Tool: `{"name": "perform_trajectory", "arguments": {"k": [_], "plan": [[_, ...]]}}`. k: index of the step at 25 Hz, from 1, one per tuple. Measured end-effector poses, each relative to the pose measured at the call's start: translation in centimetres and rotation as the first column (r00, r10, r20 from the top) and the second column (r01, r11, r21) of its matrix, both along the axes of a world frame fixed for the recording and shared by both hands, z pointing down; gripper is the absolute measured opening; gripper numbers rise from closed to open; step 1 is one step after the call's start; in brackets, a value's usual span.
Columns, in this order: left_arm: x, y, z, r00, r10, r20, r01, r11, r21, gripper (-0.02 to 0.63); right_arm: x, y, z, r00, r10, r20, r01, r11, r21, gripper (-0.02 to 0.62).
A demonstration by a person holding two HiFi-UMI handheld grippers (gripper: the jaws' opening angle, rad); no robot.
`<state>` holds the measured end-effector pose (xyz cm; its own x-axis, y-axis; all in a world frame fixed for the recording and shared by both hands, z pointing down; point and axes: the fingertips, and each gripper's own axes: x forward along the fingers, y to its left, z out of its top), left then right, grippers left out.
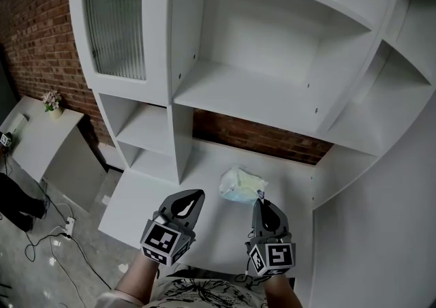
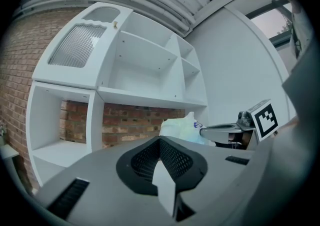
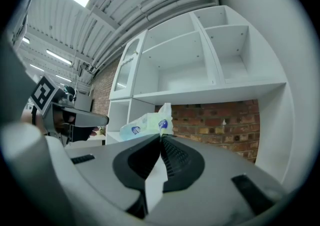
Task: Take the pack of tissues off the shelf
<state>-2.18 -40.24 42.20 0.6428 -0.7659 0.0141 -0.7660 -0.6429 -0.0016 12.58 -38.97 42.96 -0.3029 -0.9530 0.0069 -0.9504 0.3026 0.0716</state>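
Nearest, right gripper (image 1: pixel 261 199) pinches the pack of tissues (image 1: pixel 240 185) by its wrapper edge, apparently to draw it off the shelf (image 1: pixel 170 191); left gripper (image 1: pixel 197 195) idles closed, empty.

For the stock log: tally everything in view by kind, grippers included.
pack of tissues: 1
grippers: 2 (left gripper, right gripper)
white shelf unit: 1
potted plant: 1
Total: 5
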Motion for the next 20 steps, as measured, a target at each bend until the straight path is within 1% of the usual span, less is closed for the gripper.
{"name": "perform_trajectory", "arguments": {"k": [4,8,12,17,20], "plan": [[0.0,-0.5,0.0,1.0,-0.001,0.006,0.001,1.0,0.0,0.014,-0.1,-0.6,-0.1,1.0,-0.005,-0.009,0.005,1.0,0.004,0.009],[-0.2,-1.3,-0.1,1.0,-0.007,0.006,0.006,1.0,0.005,0.014,-0.4,-1.5,-0.4,1.0,0.0,0.005,0.0,1.0,0.008,0.009],[-0.2,-1.8,0.1,1.0,0.003,0.009,-0.002,1.0,-0.01,0.014,-0.8,-2.1,-0.7,1.0,-0.006,0.011,0.006,1.0,0.013,0.009],[-0.7,-2.4,-0.1,1.0,-0.003,0.01,0.003,1.0,0.0,0.014,-1.6,-2.7,-0.6,0.999,-0.04,0.005,0.04,0.999,-0.001,0.009],[-1.0,-2.8,-0.3,1.0,-0.006,0.006,0.006,1.0,0.011,0.014,-1.8,-3.0,-0.7,0.999,-0.04,-0.003,0.04,0.999,-0.001,0.009]]}}
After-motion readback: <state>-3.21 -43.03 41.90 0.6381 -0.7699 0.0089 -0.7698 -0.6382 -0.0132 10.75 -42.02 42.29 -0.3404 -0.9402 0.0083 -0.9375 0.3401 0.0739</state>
